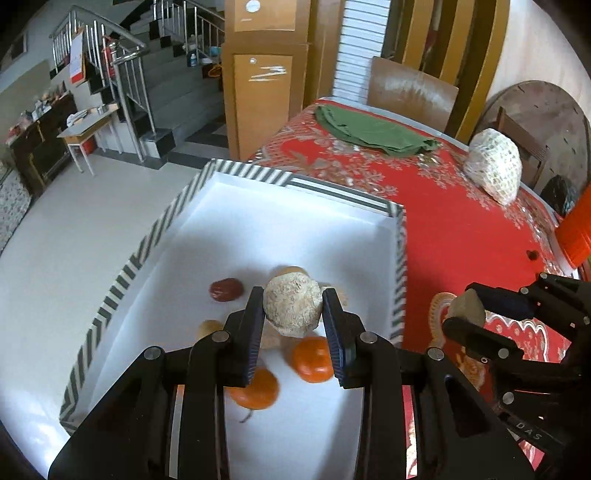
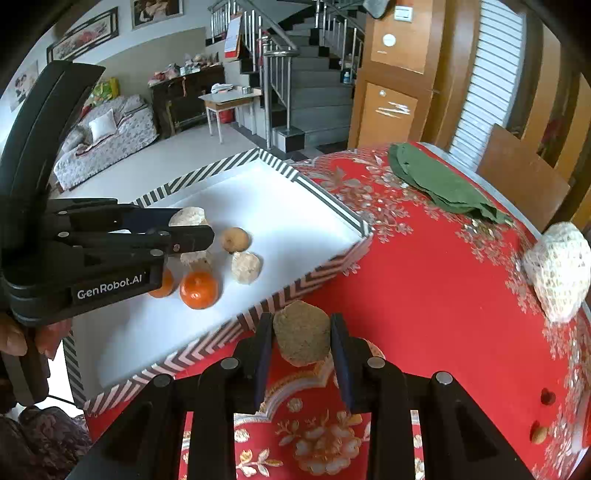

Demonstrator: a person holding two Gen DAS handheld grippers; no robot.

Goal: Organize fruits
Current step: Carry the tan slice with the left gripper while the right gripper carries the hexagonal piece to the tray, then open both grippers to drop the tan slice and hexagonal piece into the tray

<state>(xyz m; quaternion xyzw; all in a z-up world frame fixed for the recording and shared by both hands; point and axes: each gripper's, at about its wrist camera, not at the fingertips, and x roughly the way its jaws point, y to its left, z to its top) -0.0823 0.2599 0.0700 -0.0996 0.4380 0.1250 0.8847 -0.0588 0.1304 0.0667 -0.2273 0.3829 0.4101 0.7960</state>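
My left gripper (image 1: 293, 314) clamps a pale fruit (image 1: 293, 307) over the tray (image 1: 122, 280). My right gripper (image 2: 302, 341) clamps a brown fruit (image 2: 301, 338) above the bench (image 2: 443, 295). Dropped from this height, either could roll away.

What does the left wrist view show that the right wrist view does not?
Only the left wrist view shows the dark red fruit in the tray. Only the right shows the sofa and wall pictures. Both show the striped tray, oranges, green cloth, and each gripper, left and right, shut on a rough fruit.
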